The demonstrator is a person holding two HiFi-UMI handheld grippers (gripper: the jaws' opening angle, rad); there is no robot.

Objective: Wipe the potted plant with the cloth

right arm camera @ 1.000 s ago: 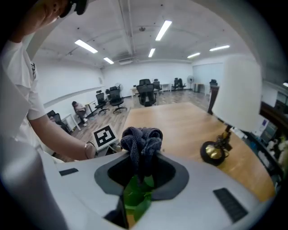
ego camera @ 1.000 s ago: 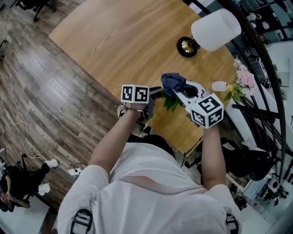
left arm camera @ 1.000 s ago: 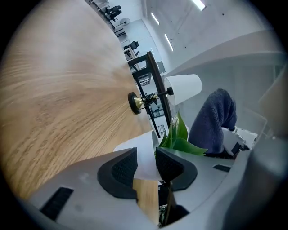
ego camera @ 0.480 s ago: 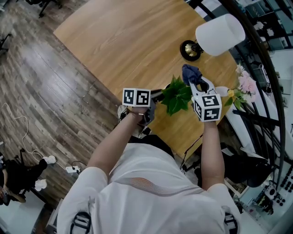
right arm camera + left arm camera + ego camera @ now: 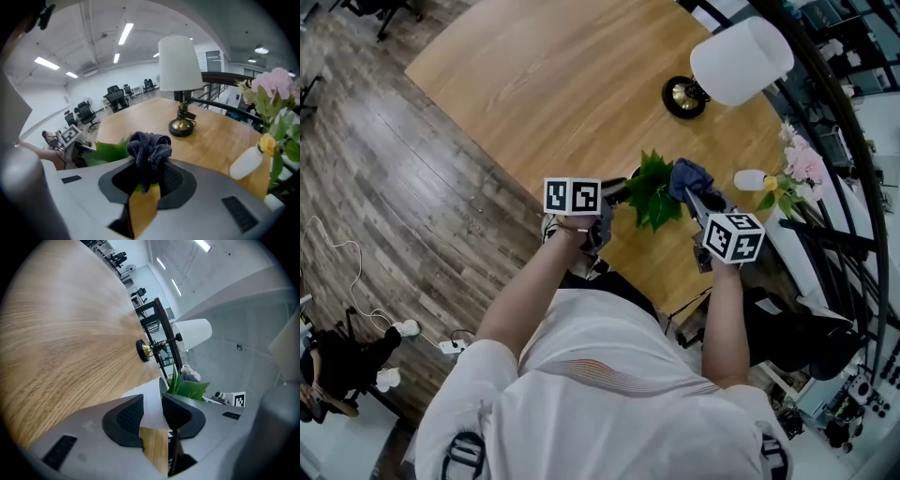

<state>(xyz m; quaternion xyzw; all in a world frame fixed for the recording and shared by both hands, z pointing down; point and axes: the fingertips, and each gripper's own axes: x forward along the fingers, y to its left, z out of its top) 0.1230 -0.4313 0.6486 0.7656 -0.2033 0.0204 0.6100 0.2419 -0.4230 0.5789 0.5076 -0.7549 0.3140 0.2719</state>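
Wooden table (image 5: 534,84) carries the plant (image 5: 654,192) near its edge. Left gripper (image 5: 152,411) is clamped on the white pot (image 5: 149,399) wall. The right gripper (image 5: 149,176) is clenched on the cloth (image 5: 149,147), which appears to touch the leaves' right side. Recommended: draw the cloth lightly along each leaf while the left steadies the pot. Count: one plant, one cloth, one lamp (image 5: 741,58), two grippers.

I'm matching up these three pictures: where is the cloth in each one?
Head view: cloth right of centre, in the right gripper, beside the plant.
Left gripper view: probably the bluish bit above the leaves.
Right gripper view: centre, between the jaws.
Landmark: the white lamp, in all three.
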